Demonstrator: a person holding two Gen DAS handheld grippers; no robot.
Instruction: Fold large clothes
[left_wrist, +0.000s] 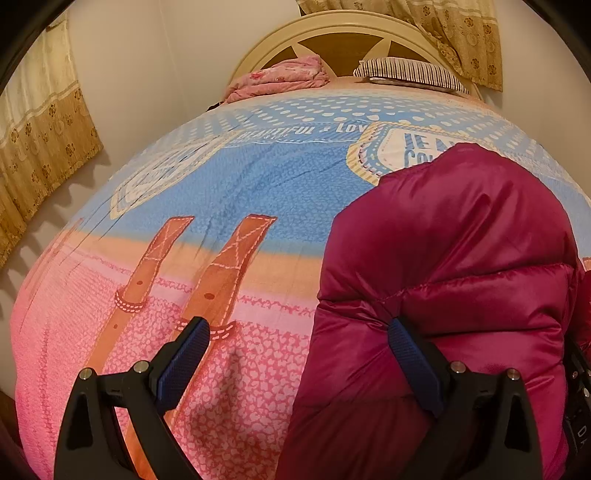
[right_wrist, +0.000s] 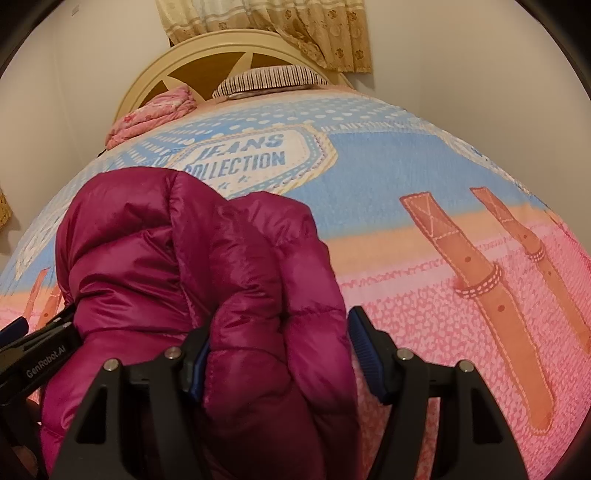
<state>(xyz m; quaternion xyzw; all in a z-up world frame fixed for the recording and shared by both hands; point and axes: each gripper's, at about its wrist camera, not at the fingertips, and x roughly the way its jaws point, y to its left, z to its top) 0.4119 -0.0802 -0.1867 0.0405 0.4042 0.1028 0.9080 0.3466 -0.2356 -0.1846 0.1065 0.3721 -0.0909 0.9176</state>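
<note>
Magenta down jacket sits bundled on the bedspread, near the foot end, roughly mid-width of the bed. It looks folded at least once: sides turned in, forming a narrow, puffy lump rather than a spread-out garment. Not flat or squared yet, so I'd say partway done. Likely left: a final fold and pressing it down. Lower part of the jacket is hidden under the grippers, can't judge the hem.

Left gripper: jaws wide. Its right finger pad lies against the jacket's left edge, the other pad hangs over bare bedspread. Nothing clamped. Angled down toward the bed.

Right gripper: jaws moderately wide, straddling a puffy fold of the jacket. Left pad is touching fabric, right pad appears just clear of it, so I read this as not gripping. Also angled down.

Both grippers flank the bundle, left one visible at the edge of the right wrist view.

Striped pillow and pink quilt sit at the headboard, well apart from the work.
</note>
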